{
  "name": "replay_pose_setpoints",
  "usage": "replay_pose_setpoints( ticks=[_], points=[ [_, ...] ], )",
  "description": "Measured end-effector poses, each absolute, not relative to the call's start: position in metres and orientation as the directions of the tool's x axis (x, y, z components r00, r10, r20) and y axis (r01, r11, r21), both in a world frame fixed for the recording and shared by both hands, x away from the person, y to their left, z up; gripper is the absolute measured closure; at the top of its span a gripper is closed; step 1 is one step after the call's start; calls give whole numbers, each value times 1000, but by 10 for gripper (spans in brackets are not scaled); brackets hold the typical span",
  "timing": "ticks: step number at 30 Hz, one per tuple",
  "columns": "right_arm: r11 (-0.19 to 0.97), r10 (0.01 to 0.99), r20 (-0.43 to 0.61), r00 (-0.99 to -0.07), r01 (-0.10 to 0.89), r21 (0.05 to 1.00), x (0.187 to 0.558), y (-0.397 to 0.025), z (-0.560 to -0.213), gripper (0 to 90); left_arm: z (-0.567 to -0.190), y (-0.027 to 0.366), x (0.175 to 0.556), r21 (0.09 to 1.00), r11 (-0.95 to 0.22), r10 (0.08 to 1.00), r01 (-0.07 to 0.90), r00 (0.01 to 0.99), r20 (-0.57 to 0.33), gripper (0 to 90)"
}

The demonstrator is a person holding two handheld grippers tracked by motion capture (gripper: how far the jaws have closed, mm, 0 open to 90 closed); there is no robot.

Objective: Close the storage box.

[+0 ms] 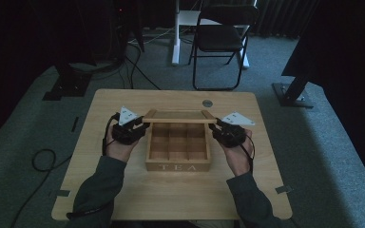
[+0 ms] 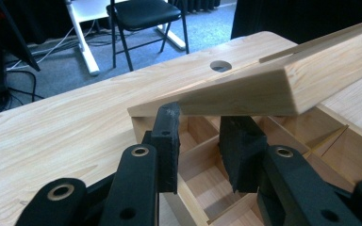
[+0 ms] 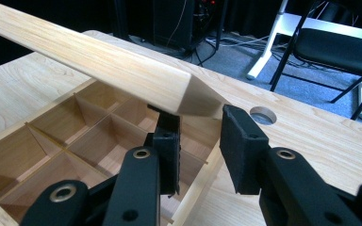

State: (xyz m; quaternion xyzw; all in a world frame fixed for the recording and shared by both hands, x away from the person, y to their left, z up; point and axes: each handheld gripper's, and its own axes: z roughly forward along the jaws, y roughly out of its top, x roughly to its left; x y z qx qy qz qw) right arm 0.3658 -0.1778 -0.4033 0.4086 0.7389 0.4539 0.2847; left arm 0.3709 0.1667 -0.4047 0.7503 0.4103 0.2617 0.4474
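A wooden tea box (image 1: pixel 178 166) marked TEA stands at the table's middle, divided into several compartments (image 2: pixel 202 181) that look bare. Its lid (image 1: pixel 179 116) is hinged at the back and lifted partway, sloping over the box. My left gripper (image 1: pixel 142 129) is at the lid's left front corner, my right gripper (image 1: pixel 215 129) at its right front corner. In the left gripper view the jaws (image 2: pixel 198 141) stand open just beneath the lid (image 2: pixel 283 84). In the right gripper view the jaws (image 3: pixel 200 141) are open under the lid's corner (image 3: pixel 188 96), straddling the box's side wall (image 3: pixel 202 181).
The table (image 1: pixel 123 190) has a round cable hole (image 1: pixel 207 103) behind the box. Beyond the table stand a black folding chair (image 1: pixel 218 38), a white desk leg (image 1: pixel 176 33) and two black stand bases (image 1: pixel 66 85) (image 1: pixel 292 92). A cable (image 1: pixel 43 159) loops on the carpet at left.
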Motion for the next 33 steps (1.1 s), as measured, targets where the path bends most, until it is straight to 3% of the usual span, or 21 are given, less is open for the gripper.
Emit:
replay_pose_setpoints(
  ticks=[22, 33],
  points=[
    [249, 879, -54, -473, 360, 899, 344, -175, -412, 643, -417, 165, 360, 874, -296, 848, 385, 527, 54, 681],
    [264, 882, -71, -465, 363, 894, 335, -173, -422, 641, -423, 167, 349, 873, -286, 841, 395, 539, 32, 623]
  ],
)
